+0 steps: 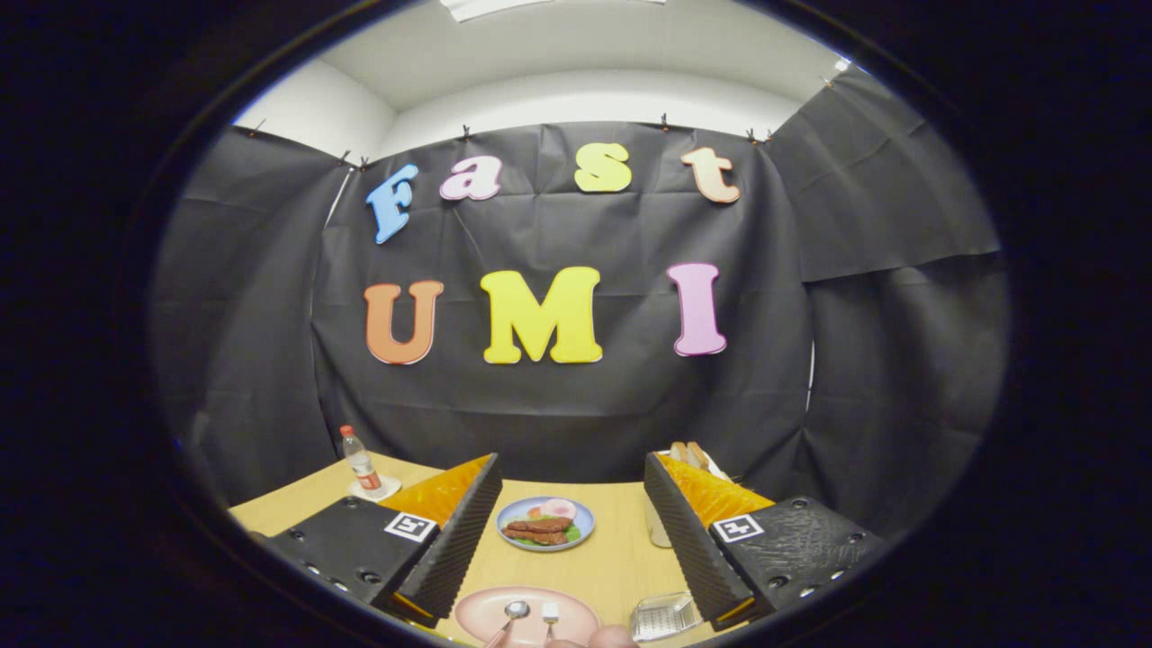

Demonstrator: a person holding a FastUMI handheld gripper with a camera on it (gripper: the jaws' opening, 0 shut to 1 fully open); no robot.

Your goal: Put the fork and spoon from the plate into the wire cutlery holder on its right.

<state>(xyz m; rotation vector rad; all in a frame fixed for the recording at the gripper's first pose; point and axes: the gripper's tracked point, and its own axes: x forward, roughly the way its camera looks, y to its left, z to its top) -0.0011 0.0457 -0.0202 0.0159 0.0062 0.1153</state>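
A pink plate [486,614] lies on the wooden table, low between my two fingers. On it rest a metal spoon [513,613] and, just to its right, a fork [550,614], with their heads pointing away from me. The wire cutlery holder [663,616] sits on the table right of the plate, close to my right finger. My gripper [564,531] is open, its black ridged fingers [450,549] spread wide above the table with nothing between them. A fingertip of a person shows at the plate's near right rim.
Beyond the fingers, a blue plate [583,516] carries sausages, an egg and greens. A small bottle [362,469] stands on a white coaster at the table's far left. Behind the right finger stand a pale cup [657,529] and bread slices [691,453] in a rack.
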